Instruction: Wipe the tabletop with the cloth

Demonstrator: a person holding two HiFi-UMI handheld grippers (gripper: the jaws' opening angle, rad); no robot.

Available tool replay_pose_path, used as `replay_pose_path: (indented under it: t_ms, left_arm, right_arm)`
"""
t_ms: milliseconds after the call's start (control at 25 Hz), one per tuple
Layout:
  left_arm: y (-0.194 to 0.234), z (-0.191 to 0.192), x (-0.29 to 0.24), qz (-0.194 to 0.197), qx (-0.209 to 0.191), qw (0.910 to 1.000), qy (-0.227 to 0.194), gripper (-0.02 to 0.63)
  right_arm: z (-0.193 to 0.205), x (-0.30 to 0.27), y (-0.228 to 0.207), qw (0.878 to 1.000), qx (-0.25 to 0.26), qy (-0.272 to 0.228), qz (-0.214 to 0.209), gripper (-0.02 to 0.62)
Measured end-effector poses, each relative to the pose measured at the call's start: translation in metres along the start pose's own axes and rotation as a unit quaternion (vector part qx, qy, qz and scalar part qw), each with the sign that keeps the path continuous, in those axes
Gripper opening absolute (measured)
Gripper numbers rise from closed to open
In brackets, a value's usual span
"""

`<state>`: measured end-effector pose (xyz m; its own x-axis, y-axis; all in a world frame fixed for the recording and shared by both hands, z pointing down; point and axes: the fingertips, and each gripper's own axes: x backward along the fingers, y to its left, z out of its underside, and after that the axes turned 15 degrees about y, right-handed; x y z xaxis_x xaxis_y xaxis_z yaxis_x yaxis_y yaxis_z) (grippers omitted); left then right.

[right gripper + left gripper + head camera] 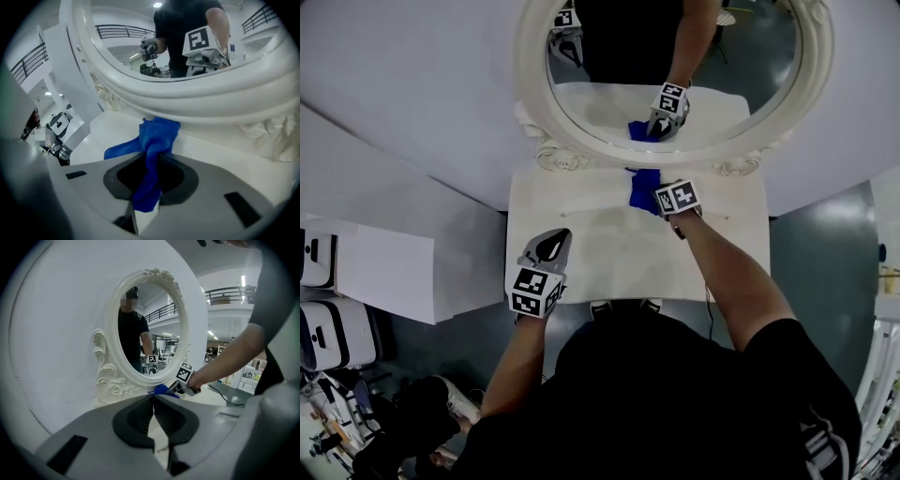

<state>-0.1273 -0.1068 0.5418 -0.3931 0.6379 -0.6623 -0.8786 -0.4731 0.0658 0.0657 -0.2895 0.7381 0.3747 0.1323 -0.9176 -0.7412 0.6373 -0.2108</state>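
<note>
Cloth [157,133] looks soft, matt fabric, tabletop [600,253] smooth with a faint sheen, mirror frame [532,66] glossy and moulded.

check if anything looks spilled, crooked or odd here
Nothing stands out. The blue cloth is bunched between the jaws of the right gripper by the mirror base, the tabletop shows no spill, and the left gripper is shut, empty.
</note>
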Motion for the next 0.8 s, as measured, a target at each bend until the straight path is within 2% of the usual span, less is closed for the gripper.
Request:
replay_pose_path:
  t_ms: [320, 800]
  left_arm:
    - [-0.040, -0.030, -0.030, 0.027, -0.029, 0.9992, 0.001, 0.012]
    - [-0.069, -0.048, -0.055, 0.044, -0.047, 0.9979, 0.007, 0.012]
  right_arm:
    - [0.046, 0.037, -0.082, 0.998, -0.049, -0.005, 0.028, 0.060]
    - [0.110, 0.084, -0.178, 0.990, -0.120, -0.019, 0.066, 0.060]
